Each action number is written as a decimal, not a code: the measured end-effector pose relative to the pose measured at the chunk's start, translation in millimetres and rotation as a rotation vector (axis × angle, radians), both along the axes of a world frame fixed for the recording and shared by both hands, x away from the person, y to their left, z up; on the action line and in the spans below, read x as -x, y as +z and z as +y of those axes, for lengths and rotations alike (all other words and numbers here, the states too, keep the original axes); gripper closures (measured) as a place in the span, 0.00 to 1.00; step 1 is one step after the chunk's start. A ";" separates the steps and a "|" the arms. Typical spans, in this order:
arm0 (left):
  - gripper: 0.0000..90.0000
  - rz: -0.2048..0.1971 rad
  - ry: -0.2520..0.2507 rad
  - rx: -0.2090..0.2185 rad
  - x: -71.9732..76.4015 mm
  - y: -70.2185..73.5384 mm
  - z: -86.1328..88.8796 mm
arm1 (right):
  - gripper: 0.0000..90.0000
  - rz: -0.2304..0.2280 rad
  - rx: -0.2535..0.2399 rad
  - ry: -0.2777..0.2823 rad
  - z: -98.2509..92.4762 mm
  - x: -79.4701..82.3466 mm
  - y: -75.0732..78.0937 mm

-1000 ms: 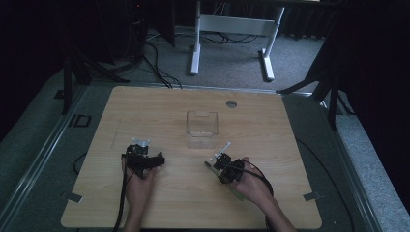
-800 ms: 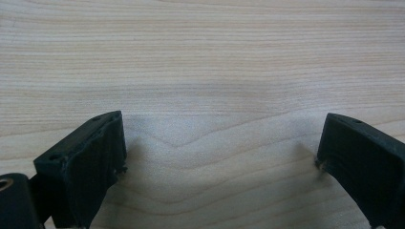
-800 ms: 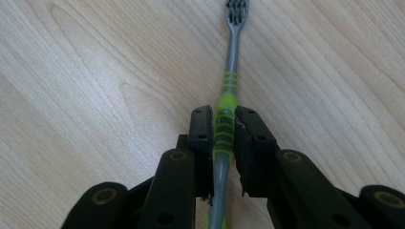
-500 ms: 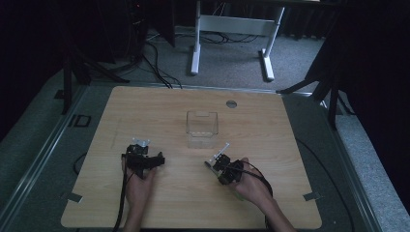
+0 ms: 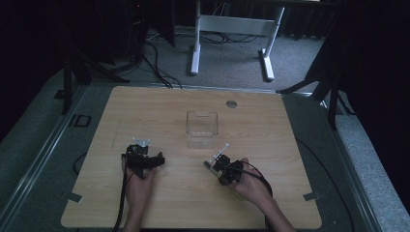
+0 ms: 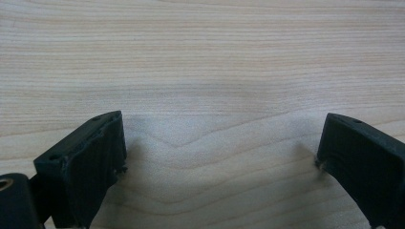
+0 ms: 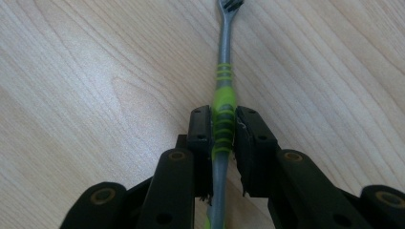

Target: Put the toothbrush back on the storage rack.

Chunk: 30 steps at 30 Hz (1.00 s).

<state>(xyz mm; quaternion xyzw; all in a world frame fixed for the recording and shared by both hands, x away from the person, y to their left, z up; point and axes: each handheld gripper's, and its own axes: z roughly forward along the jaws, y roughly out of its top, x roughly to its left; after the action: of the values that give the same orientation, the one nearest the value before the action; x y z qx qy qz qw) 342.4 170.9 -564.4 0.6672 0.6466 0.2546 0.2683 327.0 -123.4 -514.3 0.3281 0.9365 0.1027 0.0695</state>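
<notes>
A grey toothbrush with green grip bands (image 7: pixel 223 71) lies along the wood, its head pointing away from me. My right gripper (image 7: pixel 223 121) is shut on its green handle section. In the high view the toothbrush (image 5: pixel 221 151) sticks out of the right gripper (image 5: pixel 216 160) toward a clear plastic box (image 5: pixel 202 128) at the table's middle, and its tip stops short of the box. My left gripper (image 5: pixel 140 146) rests at the left front of the table. Its jaws stand wide apart over bare wood, so the left gripper (image 6: pixel 219 143) is open with nothing between them.
The wooden table (image 5: pixel 275 140) has a round cable grommet (image 5: pixel 231 103) near its far edge. Black cables trail from both grippers toward the front edge. A white desk frame (image 5: pixel 232 29) stands on the carpet beyond the table.
</notes>
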 end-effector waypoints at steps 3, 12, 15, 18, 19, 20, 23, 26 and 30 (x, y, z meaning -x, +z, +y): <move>0.03 0.000 0.000 0.001 0.0 0.0 -0.1 | 0.85 0.001 0.001 -0.001 0.2 -0.2 -0.4; 0.03 0.000 0.000 0.000 0.0 0.0 0.0 | 0.85 0.000 0.024 -0.002 1.7 -0.7 -2.7; 0.03 0.000 0.000 0.000 0.0 0.0 0.0 | 0.85 0.003 0.025 -0.005 1.6 -1.0 -3.4; 0.03 0.000 0.000 0.000 0.0 0.0 0.0 | 0.85 0.004 0.024 -0.007 1.2 -1.3 -4.3; 0.03 0.000 0.000 0.000 0.0 0.0 0.0 | 0.85 0.003 0.022 -0.008 1.1 -1.3 -4.4; 0.03 0.000 0.000 0.000 0.0 0.0 -0.1 | 0.85 0.004 0.021 -0.007 0.9 -1.6 -4.5; 0.03 0.000 0.000 0.000 0.0 0.0 0.0 | 0.85 0.007 0.022 -0.008 0.7 -2.2 -4.8; 0.03 0.000 0.000 0.001 0.0 0.0 -0.1 | 0.85 0.010 0.020 -0.010 0.6 -2.7 -5.1; 0.03 0.000 0.000 0.000 0.0 0.0 0.0 | 0.85 0.016 0.021 -0.011 0.4 -3.8 -5.0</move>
<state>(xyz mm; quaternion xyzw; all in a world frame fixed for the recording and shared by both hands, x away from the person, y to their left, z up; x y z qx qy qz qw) 342.4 170.9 -564.4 0.6672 0.6466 0.2546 0.2683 330.7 -123.0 -519.3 0.3334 0.9361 0.0901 0.0661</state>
